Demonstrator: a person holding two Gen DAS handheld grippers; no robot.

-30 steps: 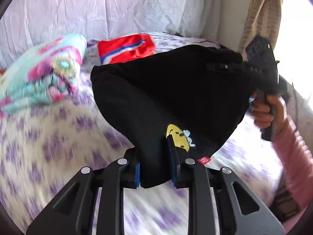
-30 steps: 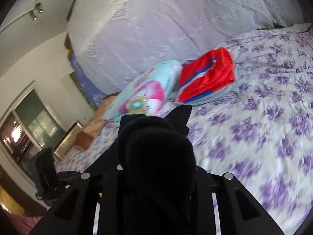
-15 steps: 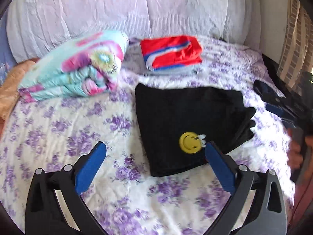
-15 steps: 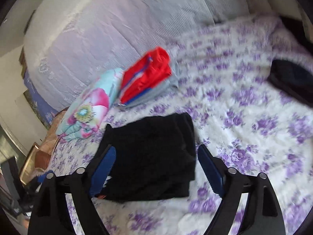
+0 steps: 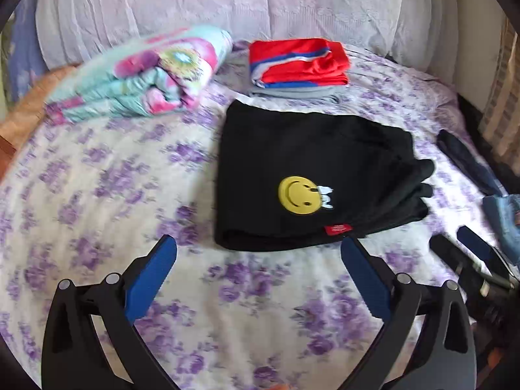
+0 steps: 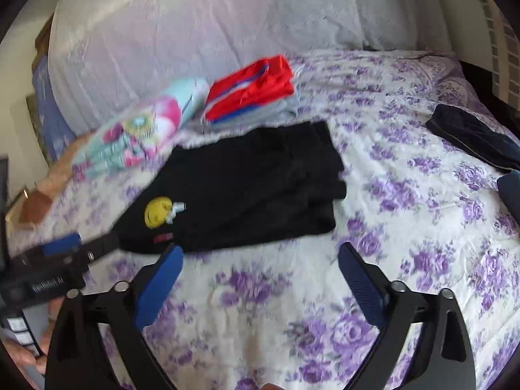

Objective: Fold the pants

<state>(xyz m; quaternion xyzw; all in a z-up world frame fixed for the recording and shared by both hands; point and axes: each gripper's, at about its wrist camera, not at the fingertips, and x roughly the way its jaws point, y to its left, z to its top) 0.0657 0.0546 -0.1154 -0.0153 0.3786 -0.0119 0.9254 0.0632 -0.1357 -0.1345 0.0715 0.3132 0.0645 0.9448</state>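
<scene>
The black pants (image 5: 308, 162) lie folded in a flat rectangle on the purple-flowered bed sheet (image 5: 97, 178), with a yellow smiley patch (image 5: 297, 195) facing up. My left gripper (image 5: 258, 242) hovers just before their near edge, open, nothing between its blue pads. In the right wrist view the pants (image 6: 253, 182) lie ahead of my right gripper (image 6: 260, 248). Its jaws are opening wide and hold nothing. The left gripper (image 6: 61, 250) shows at that view's left edge, beside the pants' corner.
A folded red garment (image 5: 295, 61) on grey clothes sits behind the pants, next to a rolled floral quilt (image 5: 146, 74). A dark garment (image 6: 471, 136) and blue jeans (image 5: 503, 217) lie at the bed's right side. A white cover (image 6: 211, 26) rises at the back.
Both grippers were shut on the lifted black pants; they have let go and opened wide. The pants now lie folded on the bed, and both grippers have drawn back and lowered.
</scene>
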